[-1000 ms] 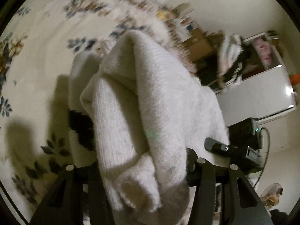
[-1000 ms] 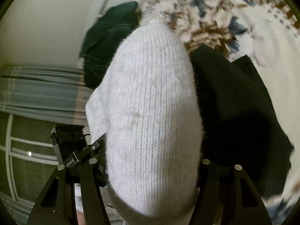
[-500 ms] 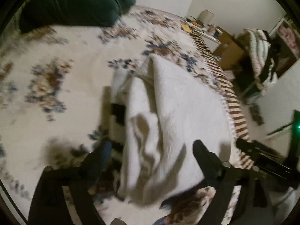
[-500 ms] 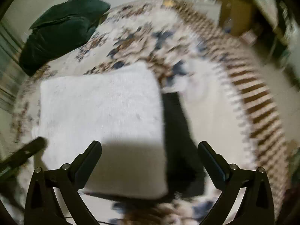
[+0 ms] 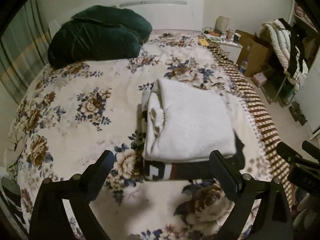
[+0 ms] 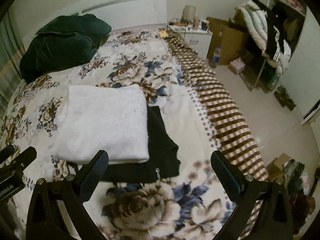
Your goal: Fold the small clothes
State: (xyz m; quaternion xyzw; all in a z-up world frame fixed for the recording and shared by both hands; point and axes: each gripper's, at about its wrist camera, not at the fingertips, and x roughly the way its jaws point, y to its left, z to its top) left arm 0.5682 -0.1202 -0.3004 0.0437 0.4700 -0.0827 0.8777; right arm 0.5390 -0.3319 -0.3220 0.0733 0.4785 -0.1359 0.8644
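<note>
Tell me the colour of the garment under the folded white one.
Black garment, clearest in the right wrist view.

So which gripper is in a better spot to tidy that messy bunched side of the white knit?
Probably the left gripper. In its view the white knit shows its bunched side facing it; the right gripper sees only the smooth side, above the black garment. Both are open and empty.

folded knit [image 5: 192, 124]: white | garment under it [image 6: 160, 140]: black, with white and red marks at its near edge | bed cover [image 5: 80, 108]: cream with brown and blue flowers, brown-and-cream stripes along the right border | pillow [image 5: 96, 34], far left: dark green | fingers [image 6: 96, 168]: black
</note>
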